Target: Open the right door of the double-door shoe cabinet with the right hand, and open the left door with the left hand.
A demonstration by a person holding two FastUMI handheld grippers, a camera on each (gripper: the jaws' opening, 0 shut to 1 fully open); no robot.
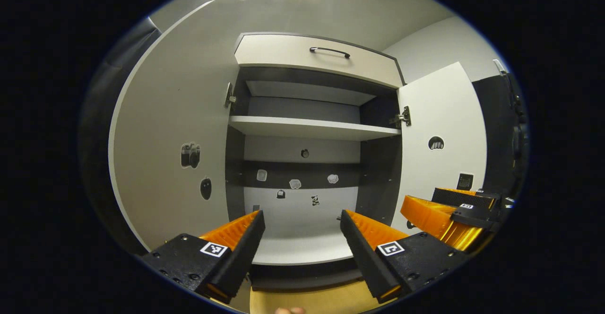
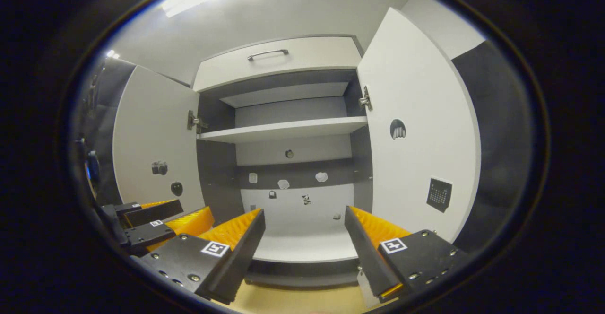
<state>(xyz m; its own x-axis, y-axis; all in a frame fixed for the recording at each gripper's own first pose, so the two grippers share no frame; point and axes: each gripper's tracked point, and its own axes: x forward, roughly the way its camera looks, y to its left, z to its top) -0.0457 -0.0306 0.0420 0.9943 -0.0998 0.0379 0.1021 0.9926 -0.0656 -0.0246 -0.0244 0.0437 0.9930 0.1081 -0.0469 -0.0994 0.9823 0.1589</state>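
Note:
The shoe cabinet (image 1: 307,127) (image 2: 283,129) stands straight ahead with both doors swung wide. Its left door (image 1: 175,153) (image 2: 158,148) and right door (image 1: 444,139) (image 2: 416,129) each show their white inner face with small stickers. My left gripper (image 1: 302,222) is open in front of the cabinet's bottom shelf, holding nothing. My right gripper (image 2: 305,219) is open too, also facing the bottom shelf with nothing between its fingers. The right gripper appears low at the right of the left gripper view (image 1: 449,214), and the left gripper low at the left of the right gripper view (image 2: 160,224).
A drawer front with a bar handle (image 1: 330,51) (image 2: 267,54) tops the cabinet. Inside are a middle shelf (image 1: 312,127) (image 2: 283,129) and a bottom shelf (image 1: 302,248) (image 2: 302,243). Small stickers dot the back panel. A wooden floor strip (image 1: 307,302) lies below.

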